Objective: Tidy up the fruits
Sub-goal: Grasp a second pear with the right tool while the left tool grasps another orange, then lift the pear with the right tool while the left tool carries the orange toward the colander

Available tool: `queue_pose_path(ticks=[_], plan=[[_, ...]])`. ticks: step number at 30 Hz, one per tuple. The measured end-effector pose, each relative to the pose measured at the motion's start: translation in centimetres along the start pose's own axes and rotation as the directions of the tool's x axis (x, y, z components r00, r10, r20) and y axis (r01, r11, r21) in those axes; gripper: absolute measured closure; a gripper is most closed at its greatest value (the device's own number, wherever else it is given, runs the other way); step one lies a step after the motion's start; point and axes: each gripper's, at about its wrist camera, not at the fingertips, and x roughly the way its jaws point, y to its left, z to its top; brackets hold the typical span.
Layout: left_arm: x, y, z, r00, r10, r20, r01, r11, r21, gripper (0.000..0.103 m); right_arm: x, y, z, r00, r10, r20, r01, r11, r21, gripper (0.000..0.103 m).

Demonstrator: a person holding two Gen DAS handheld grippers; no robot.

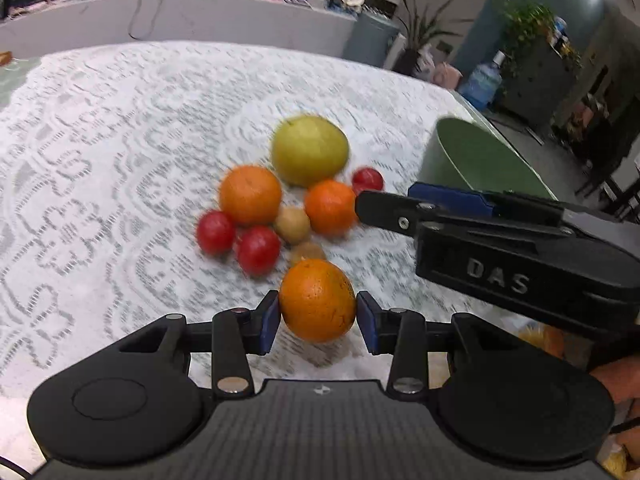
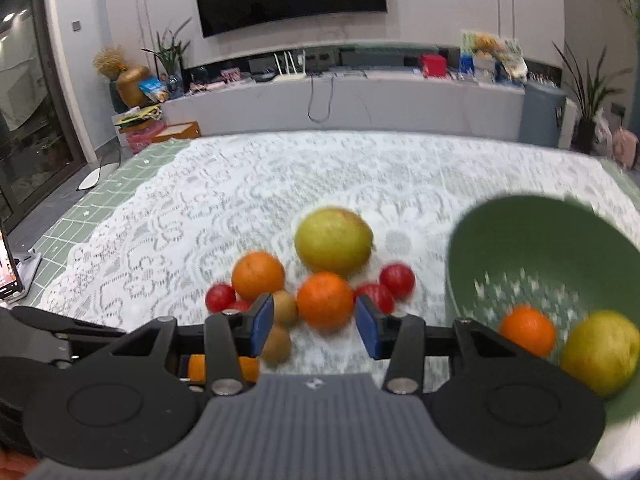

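Observation:
My left gripper (image 1: 318, 312) is shut on an orange (image 1: 318, 300), its blue pads pressing both sides just above the lace cloth. Beyond it lies a cluster of fruit: a large yellow-green fruit (image 1: 309, 150), two oranges (image 1: 250, 194) (image 1: 330, 208), red fruits (image 1: 258, 250) and small brown kiwis (image 1: 292, 224). My right gripper (image 2: 315, 322) is open. Its tips stop just short of the nearer loose orange (image 2: 326, 300), with nothing between the pads. A green bowl (image 2: 520, 236) at the right holds an orange (image 2: 528, 330) and a yellow-green fruit (image 2: 600, 352).
A white lace cloth (image 2: 240, 208) covers the table over a green checked cloth (image 2: 120, 184). A phone (image 2: 8, 276) stands at the table's left edge. The table's far edge faces a long low cabinet (image 2: 360, 100). A person's hand (image 1: 618, 380) shows at the lower right.

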Motion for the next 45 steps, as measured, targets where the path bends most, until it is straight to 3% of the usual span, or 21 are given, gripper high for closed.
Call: queue_pose_path(ticks=[2, 4, 16, 30, 45], plan=[[-0.5, 0.3, 0.4, 1.000, 0.015, 0.017, -0.015, 1.000, -0.010, 0.057, 0.7, 0.3, 0.7, 1.000, -0.009, 0.021, 0.009, 0.999, -0.031, 0.058], [-0.7, 0.6, 1.0, 0.999, 0.037, 0.032, -0.036, 0.999, -0.025, 0.057, 1.7, 0.4, 1.4, 0.999, -0.019, 0.031, 0.021, 0.998, -0.060, 0.050], [-0.9, 2.8, 4.8, 0.986, 0.128, 0.111, -0.120, 0.990, -0.077, 0.057, 6.2, 0.6, 4.0, 0.996, -0.082, 0.018, 0.084, 0.980, -0.179, 0.039], [0.3, 5.6, 4.8, 0.979, 0.148, 0.141, -0.121, 0.976, -0.182, 0.057, 10.3, 1.3, 4.6, 0.992, -0.125, -0.033, 0.111, 0.957, -0.267, 0.035], [1.0, 5.6, 4.4, 0.981, 0.142, 0.131, -0.118, 0.977, -0.176, 0.057, 11.3, 1.3, 4.0, 0.990, -0.126, -0.068, 0.104, 0.959, -0.262, 0.038]])
